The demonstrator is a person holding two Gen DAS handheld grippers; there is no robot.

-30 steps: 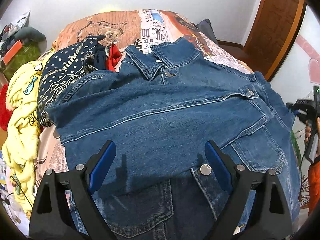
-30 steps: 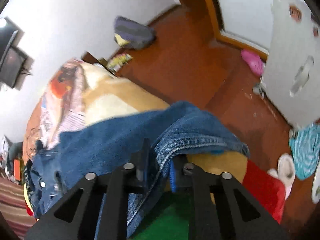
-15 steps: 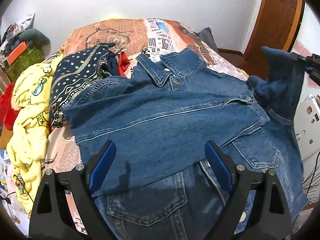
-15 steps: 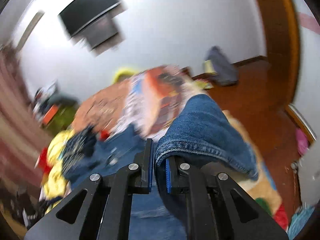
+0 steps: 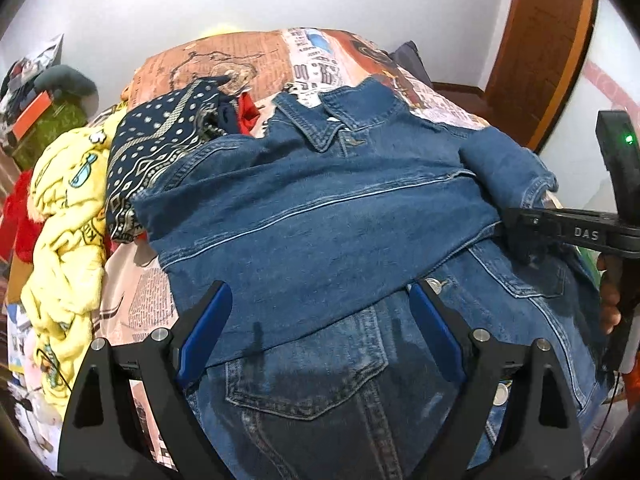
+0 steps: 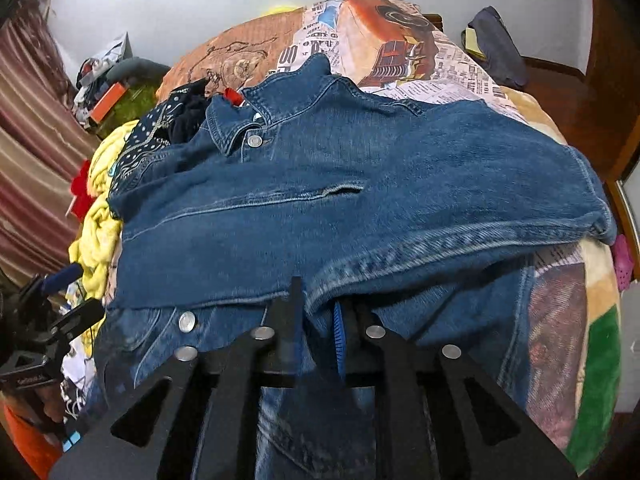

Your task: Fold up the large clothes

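A blue denim jacket (image 5: 320, 216) lies front up on the bed, collar at the far end, with both sleeves folded across its chest. My left gripper (image 5: 320, 320) is open and empty, hovering over the jacket's lower front. My right gripper (image 6: 318, 316) is shut on the cuff of the right sleeve (image 6: 400, 200) and holds it over the jacket's middle. The right gripper also shows in the left wrist view (image 5: 516, 224) at the right edge, on the folded sleeve (image 5: 504, 172).
A navy patterned cloth (image 5: 160, 148), a yellow garment (image 5: 64, 216) and red fabric (image 5: 16, 216) are piled left of the jacket. The bed (image 6: 400, 52) has a newspaper-print cover. A wooden door (image 5: 540, 40) stands at the far right.
My right gripper has carried the right sleeve up from the bed's side and across onto the jacket's chest. The left gripper has stayed open and drawn back slightly.
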